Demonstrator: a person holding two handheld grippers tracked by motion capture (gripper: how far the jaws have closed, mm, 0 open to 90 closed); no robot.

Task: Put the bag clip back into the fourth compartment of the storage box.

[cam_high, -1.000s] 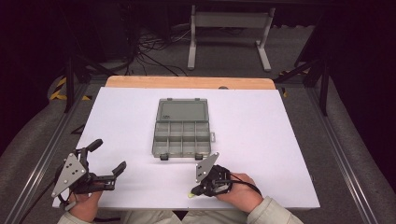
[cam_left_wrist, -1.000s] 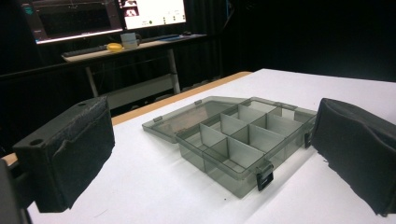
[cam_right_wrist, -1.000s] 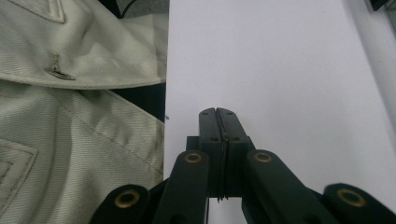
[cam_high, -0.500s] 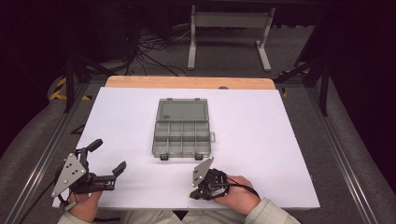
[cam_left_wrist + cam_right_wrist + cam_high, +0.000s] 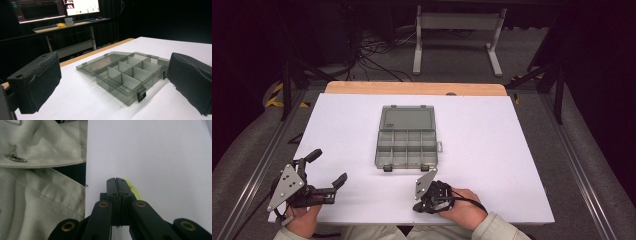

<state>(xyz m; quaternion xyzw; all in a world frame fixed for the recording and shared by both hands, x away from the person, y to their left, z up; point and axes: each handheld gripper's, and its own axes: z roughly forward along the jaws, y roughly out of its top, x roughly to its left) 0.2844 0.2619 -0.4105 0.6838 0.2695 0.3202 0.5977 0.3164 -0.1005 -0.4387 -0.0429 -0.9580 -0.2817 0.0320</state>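
Note:
A smoky grey plastic compartment box [image 5: 407, 147] lies open at the middle of the white table [image 5: 492, 150], lid [image 5: 407, 119] flat behind it and the cells bare. My left gripper [image 5: 329, 166] rests open near the front left corner. In the left gripper view its wide-apart pads [image 5: 37, 80] frame the box [image 5: 130, 75] ahead. My right gripper [image 5: 416, 207] sits shut at the front edge, just in front of the box's latches. In the right gripper view the jaws are pressed together [image 5: 117, 182], and a small yellow-green piece [image 5: 133, 190] shows beside the right jaw's tip; whether it is pinched is unclear.
The person's pale sleeves [image 5: 37, 195] lie along the table's near edge, close to the right gripper. A wooden strip [image 5: 412, 88] borders the far edge. Metal rails [image 5: 577, 160] run down both sides. A stand [image 5: 457, 30] and cables sit on the floor beyond.
My right gripper has shifted slightly left and turned, its tip swinging toward the near edge. The left gripper and the box have stayed where they were.

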